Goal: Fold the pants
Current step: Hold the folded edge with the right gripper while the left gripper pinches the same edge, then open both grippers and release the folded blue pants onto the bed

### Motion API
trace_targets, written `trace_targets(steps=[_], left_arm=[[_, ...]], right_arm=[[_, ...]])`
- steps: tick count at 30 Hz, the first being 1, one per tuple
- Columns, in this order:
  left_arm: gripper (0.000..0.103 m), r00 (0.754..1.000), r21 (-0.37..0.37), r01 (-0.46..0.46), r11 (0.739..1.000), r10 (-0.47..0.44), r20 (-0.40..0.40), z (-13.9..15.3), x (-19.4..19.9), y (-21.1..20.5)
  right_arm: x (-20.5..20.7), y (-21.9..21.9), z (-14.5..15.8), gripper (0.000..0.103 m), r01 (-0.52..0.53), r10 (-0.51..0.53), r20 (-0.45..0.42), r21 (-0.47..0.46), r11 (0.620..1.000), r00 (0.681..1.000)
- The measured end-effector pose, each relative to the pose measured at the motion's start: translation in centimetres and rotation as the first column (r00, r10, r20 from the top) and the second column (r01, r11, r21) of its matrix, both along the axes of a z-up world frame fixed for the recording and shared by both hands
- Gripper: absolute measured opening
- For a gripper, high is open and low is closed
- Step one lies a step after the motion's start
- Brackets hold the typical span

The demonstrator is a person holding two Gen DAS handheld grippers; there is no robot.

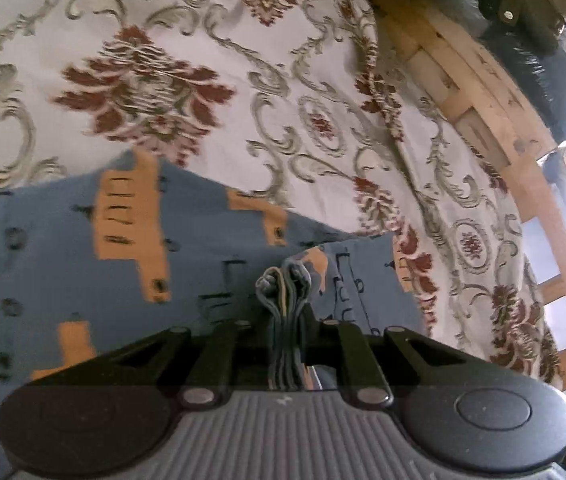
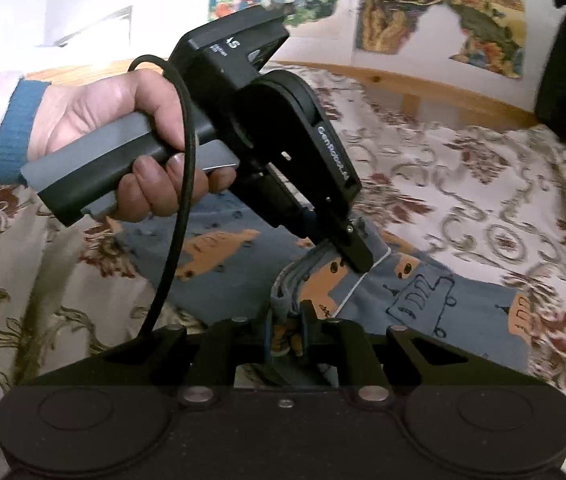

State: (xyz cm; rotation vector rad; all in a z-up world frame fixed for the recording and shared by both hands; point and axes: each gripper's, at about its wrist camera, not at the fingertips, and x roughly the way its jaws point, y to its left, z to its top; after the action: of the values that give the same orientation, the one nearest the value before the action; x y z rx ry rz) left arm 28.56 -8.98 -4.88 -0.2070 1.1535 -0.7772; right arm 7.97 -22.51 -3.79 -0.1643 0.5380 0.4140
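You have the pants (image 1: pixel 131 248) lying on the floral bedspread (image 1: pixel 163 60), blue cloth with orange patches, and both tools are pinching one bunched edge of them. Your left gripper (image 1: pixel 285 300) is clamped on a stack of several layers, which stand up between its jaws; the right wrist view shows that same tool held in your hand (image 2: pixel 123 148), its tip biting the gathered edge from above. Your right gripper (image 2: pixel 289 320) is closed on the same bunch just beside it, cloth wedged between its jaws. Holding the two pinches this close together appears meant to keep the layers aligned while the fold is carried over. The remainder of the garment trails flat away from both tools toward the wooden bed frame (image 1: pixel 479 92).
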Motion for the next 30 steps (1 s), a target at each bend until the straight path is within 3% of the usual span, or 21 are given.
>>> trace_targets(steps=[8, 14, 16, 19, 20, 21, 22, 23, 25, 28, 30], left_arm=[[0.013, 0.999, 0.061, -0.045, 0.997, 0.044, 0.031, -0.6, 0.0, 3.3], [0.013, 0.997, 0.057, -0.062, 0.996, 0.060, 0.048, -1.3, 0.0, 3.5], [0.013, 0.997, 0.059, -0.055, 0.997, 0.052, 0.052, -1.2, -0.1, 3.5], [0.027, 0.996, 0.078, -0.059, 0.995, 0.053, 0.072, -0.8, -0.6, 3.8], [0.038, 0.993, 0.086, -0.080, 0.993, 0.072, 0.089, -0.4, -1.1, 4.1], [0.055, 0.989, 0.094, -0.106, 0.990, 0.095, 0.117, 0.2, -1.7, 4.4], [0.064, 0.981, 0.101, -0.133, 0.986, 0.117, 0.157, 0.8, -2.3, 4.7], [0.073, 0.967, 0.111, -0.167, 0.980, 0.141, 0.214, 1.5, -3.3, 4.9], [0.076, 0.925, 0.128, -0.228, 0.965, 0.173, 0.339, 2.3, -5.3, 4.7], [0.087, 0.856, 0.156, -0.334, 0.930, 0.230, 0.462, 1.8, -7.0, 2.9], [0.087, 0.822, 0.205, -0.372, 0.905, 0.219, 0.526, 0.8, -7.6, 1.2]], right_arm=[[1.8, 3.5, -0.9, 0.014, -0.088, 0.088, -0.038, 0.000, 0.996, 0.995], [2.4, 5.0, -1.7, 0.015, -0.110, 0.109, -0.026, -0.045, 0.993, 0.994], [2.6, 5.0, -1.8, 0.020, -0.119, 0.117, -0.036, -0.046, 0.992, 0.992], [2.5, 4.2, -1.4, 0.037, -0.170, 0.169, -0.062, -0.016, 0.985, 0.984], [2.3, 3.3, -0.9, 0.043, -0.177, 0.178, -0.064, 0.012, 0.984, 0.982], [1.8, 2.1, -0.3, 0.058, -0.167, 0.169, -0.055, 0.036, 0.985, 0.984], [1.2, 0.7, 0.3, 0.072, -0.146, 0.147, -0.027, 0.046, 0.988, 0.989], [0.5, -0.5, 0.8, 0.078, -0.116, 0.116, 0.008, 0.034, 0.993, 0.993], [-0.4, -2.6, 1.3, 0.093, -0.009, 0.016, 0.100, -0.072, 0.997, 0.995], [1.1, -4.9, 0.6, 0.097, 0.195, -0.138, 0.220, -0.259, 0.946, 0.966], [3.2, -6.4, 0.3, 0.097, 0.273, -0.211, 0.248, -0.252, 0.928, 0.946]])
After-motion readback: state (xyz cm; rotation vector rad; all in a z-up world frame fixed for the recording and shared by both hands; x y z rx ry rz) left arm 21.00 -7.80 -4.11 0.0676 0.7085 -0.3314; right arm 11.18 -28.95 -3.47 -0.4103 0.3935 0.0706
